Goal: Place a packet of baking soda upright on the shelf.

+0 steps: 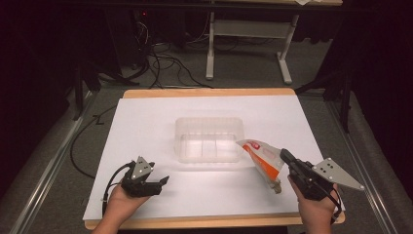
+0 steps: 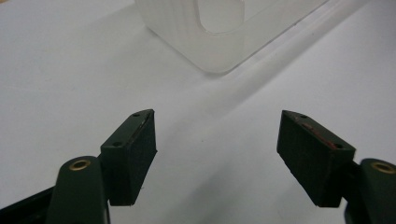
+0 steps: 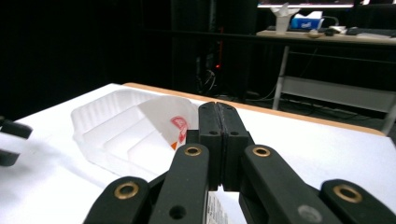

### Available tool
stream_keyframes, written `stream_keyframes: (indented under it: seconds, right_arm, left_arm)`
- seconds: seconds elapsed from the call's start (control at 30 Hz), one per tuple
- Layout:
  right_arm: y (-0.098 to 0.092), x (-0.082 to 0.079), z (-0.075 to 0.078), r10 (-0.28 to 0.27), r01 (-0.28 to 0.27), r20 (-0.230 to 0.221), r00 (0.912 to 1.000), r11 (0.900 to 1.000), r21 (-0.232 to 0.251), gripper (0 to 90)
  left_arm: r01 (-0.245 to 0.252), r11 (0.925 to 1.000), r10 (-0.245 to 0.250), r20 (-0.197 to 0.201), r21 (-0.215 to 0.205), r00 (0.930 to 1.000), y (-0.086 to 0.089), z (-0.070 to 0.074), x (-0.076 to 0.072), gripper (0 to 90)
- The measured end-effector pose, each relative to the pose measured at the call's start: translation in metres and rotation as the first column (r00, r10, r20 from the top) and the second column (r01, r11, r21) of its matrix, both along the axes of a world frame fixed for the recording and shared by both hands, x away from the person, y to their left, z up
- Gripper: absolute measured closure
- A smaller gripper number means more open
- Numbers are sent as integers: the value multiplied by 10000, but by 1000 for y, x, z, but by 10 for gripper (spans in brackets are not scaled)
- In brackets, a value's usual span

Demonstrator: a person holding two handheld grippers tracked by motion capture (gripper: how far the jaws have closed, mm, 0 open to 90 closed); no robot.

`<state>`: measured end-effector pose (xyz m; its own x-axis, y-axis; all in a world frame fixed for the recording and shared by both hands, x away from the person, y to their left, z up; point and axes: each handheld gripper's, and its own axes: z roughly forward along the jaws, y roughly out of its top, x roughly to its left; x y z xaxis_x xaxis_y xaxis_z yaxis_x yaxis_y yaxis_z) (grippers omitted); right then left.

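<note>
A clear plastic tray (image 1: 209, 139) with ribbed compartments sits at the middle of the white table. My right gripper (image 1: 284, 157) is shut on a white and orange packet (image 1: 262, 158), which hangs tilted just off the tray's right front corner. In the right gripper view the packet (image 3: 170, 116) shows past the closed jaws, with the tray (image 3: 100, 121) behind it. My left gripper (image 1: 163, 182) rests open near the front left, its jaws empty. In the left gripper view its fingertips (image 2: 135, 140) stand wide apart over bare table, facing the tray's corner (image 2: 210, 42).
The white sheet (image 1: 146, 122) covers a wooden tabletop. Behind the table are a desk frame (image 1: 248, 44) and floor cables (image 1: 165, 63). A second desk with a tissue box (image 3: 306, 21) stands far back in the right gripper view.
</note>
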<state>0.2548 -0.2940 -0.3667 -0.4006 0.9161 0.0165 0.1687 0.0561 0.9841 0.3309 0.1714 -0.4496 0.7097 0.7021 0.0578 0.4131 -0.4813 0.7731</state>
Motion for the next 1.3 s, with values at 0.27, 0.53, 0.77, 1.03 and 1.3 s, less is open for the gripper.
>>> stream_keyframes:
  seconds: [0.27,0.53,0.77,1.03,1.3]
  right_arm:
    - [-35,1,-2,-1119,1126,-129,9936,9902,826,900]
    - [-63,-1,-13,-1883,1926,-507,9808,9761,1010,900]
    - [-68,-6,-19,-1968,2025,-719,9778,9757,838,888]
    - [-63,-9,-16,-1768,1816,-699,9818,9810,687,900]
    - [-44,6,16,-1074,1093,-223,9940,9872,1163,900]
  left_arm:
    - [48,10000,-47,-42,27,10000,-1,-1,1,288]
    - [198,9998,-198,13,-13,9998,-7,0,4,288]
    - [519,9987,-519,90,9,9986,-16,0,7,288]
    - [566,9983,-564,184,-101,9982,-18,2,8,289]
    - [513,9986,-509,251,-157,9984,-17,3,7,292]
